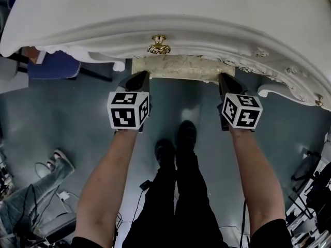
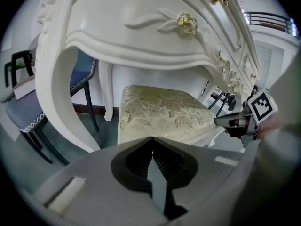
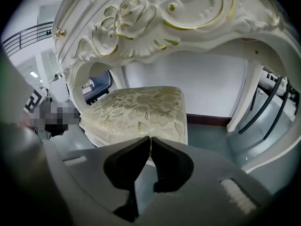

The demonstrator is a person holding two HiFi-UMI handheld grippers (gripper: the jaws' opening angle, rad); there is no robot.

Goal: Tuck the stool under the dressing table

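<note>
The stool (image 1: 175,67) has a cream floral cushion and sits mostly under the white carved dressing table (image 1: 170,19); only its near edge shows in the head view. My left gripper (image 1: 138,78) is shut, its tips against the stool's near left corner (image 2: 141,126). My right gripper (image 1: 225,80) is shut too, tips at the near right corner (image 3: 160,121). The cushion (image 2: 162,112) fills the middle of the left gripper view and the cushion (image 3: 141,109) lies under the table's arch in the right gripper view. Neither gripper holds anything.
A gold drawer knob (image 1: 159,45) sits just above the stool. A blue chair (image 1: 51,65) stands at the table's left leg. A person's legs and shoes (image 1: 176,143) are behind the grippers. Cables and another person's shoe (image 1: 57,161) lie on the grey floor at left.
</note>
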